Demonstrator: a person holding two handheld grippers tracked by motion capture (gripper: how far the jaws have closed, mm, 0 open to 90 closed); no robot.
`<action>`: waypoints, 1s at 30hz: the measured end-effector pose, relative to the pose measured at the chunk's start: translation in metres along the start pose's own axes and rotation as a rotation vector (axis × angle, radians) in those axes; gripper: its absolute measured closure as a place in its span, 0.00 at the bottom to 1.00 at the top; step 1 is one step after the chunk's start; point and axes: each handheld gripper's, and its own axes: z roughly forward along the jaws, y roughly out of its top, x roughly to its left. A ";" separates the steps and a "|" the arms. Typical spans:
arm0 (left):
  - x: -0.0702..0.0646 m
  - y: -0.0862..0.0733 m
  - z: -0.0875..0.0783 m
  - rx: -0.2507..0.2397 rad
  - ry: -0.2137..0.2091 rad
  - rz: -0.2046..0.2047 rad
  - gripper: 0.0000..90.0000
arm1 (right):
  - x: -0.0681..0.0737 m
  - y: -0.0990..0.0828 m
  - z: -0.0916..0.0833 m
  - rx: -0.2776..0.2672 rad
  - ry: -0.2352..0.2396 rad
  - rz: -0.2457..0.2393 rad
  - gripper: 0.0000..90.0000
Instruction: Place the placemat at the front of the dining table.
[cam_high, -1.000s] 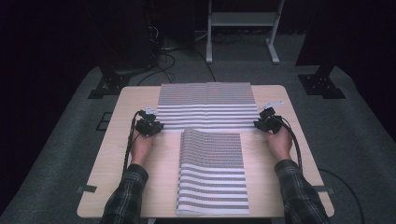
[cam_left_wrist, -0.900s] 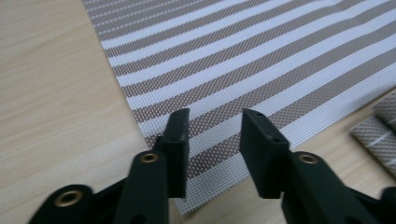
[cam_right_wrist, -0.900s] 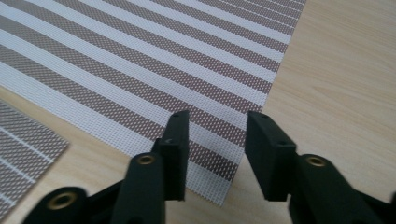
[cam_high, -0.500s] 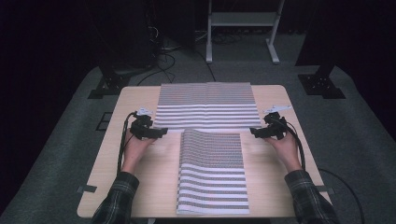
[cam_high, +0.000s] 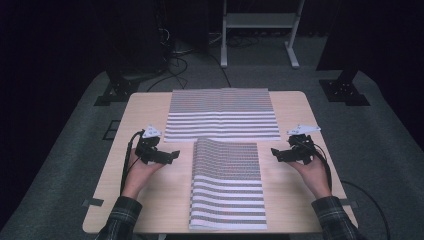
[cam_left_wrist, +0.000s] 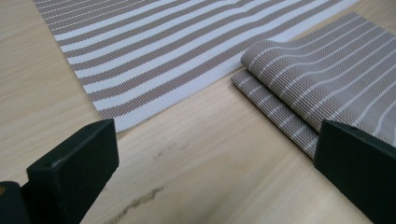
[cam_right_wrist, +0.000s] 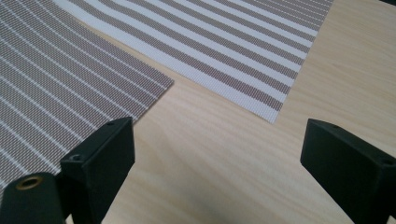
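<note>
Two striped woven mats lie on the wooden table (cam_high: 145, 110). The far mat (cam_high: 222, 114) lies flat across the back. The near mat (cam_high: 227, 184) is folded over on itself, its doubled edge toward the left. My left gripper (cam_high: 172, 155) hovers open just left of the folded mat's upper left corner (cam_left_wrist: 243, 77), nothing between its jaws. At the other side, my right gripper (cam_high: 276, 153) stands open beside the folded mat's upper right corner (cam_right_wrist: 163, 84), also holding nothing. In the right gripper view the far mat (cam_right_wrist: 243, 51) crosses the top; in the left gripper view the far mat (cam_left_wrist: 159, 51) does too.
Bare tabletop (cam_high: 295, 200) runs along both sides of the folded mat. Past the table are a dark carpeted floor, cables (cam_high: 175, 65), black stand feet (cam_high: 345, 92) and a white frame (cam_high: 257, 30).
Both hands have drawn back toward the table's near side and turned inward. The grippers now point at the folded mat's upper corners from either side. The mats lie as before.
</note>
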 end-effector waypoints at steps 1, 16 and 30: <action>-0.002 -0.002 -0.003 -0.004 -0.002 -0.001 0.00 | 0.001 -0.002 -0.003 0.003 0.002 -0.005 0.10; -0.034 -0.044 -0.042 -0.025 -0.021 0.048 0.00 | 0.018 -0.048 -0.044 -0.030 0.040 -0.020 0.10; -0.045 -0.086 -0.053 0.087 -0.026 0.088 0.00 | 0.024 -0.085 -0.056 -0.006 0.076 -0.027 0.10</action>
